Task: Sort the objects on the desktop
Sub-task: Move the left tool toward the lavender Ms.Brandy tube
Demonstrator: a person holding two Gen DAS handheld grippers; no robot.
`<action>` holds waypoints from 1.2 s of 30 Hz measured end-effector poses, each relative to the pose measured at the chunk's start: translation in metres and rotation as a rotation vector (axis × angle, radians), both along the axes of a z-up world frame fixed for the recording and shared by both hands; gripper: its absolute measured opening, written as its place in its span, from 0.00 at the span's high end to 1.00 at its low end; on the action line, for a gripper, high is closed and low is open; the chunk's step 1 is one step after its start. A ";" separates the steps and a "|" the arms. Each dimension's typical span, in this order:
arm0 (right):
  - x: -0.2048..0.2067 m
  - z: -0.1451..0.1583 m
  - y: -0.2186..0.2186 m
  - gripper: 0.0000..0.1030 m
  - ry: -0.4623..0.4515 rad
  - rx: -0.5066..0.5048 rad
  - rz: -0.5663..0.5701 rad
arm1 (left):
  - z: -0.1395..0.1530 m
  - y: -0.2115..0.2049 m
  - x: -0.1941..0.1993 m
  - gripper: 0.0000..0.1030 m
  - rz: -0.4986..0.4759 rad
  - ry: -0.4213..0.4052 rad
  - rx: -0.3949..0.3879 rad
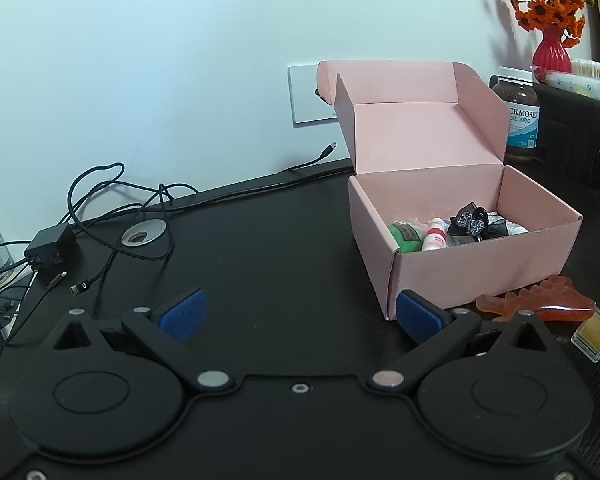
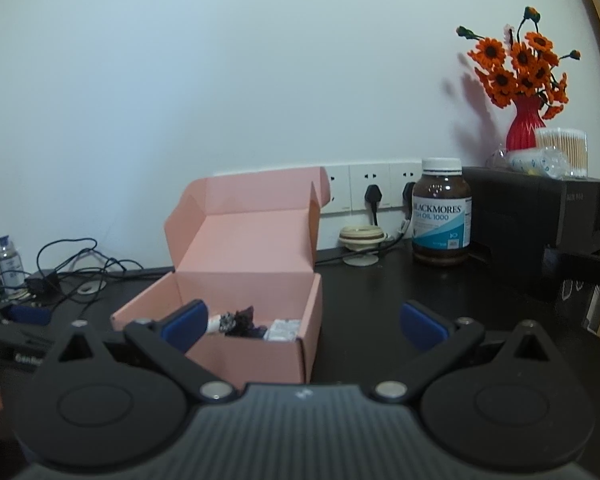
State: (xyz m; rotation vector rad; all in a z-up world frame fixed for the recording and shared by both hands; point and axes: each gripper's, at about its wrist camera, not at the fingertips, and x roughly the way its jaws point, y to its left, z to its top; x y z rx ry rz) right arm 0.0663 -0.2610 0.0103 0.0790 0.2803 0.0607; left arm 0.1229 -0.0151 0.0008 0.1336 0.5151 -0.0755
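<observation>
Pink cardboard box [image 1: 460,256] sits lid-up on the black bench [image 1: 260,248], partly filled. Both tongs, left [image 1: 300,316] and right [image 2: 302,322], gape wide and empty. Amber comb [image 1: 540,300] beside the box's front looks next; it needs reaching and gripping.

A big white wall [image 2: 260,80] stands far ahead of the jaws. A black desk [image 1: 260,248] lies under them. White sockets [image 2: 366,192] sit low on the wall.
</observation>
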 end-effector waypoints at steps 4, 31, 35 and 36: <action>-0.010 -0.006 -0.002 0.01 -0.001 0.004 -0.012 | 0.000 0.000 -0.001 0.00 0.000 -0.002 -0.001; -0.016 -0.014 -0.030 0.01 -0.003 0.170 -0.012 | -0.004 -0.056 -0.038 0.00 -0.180 0.161 -0.060; -0.017 -0.016 -0.036 0.01 -0.005 0.202 -0.009 | -0.007 -0.056 -0.030 0.06 -0.132 0.203 -0.098; -0.017 -0.016 -0.038 0.01 -0.004 0.215 -0.006 | -0.008 -0.056 -0.028 0.07 -0.125 0.216 -0.107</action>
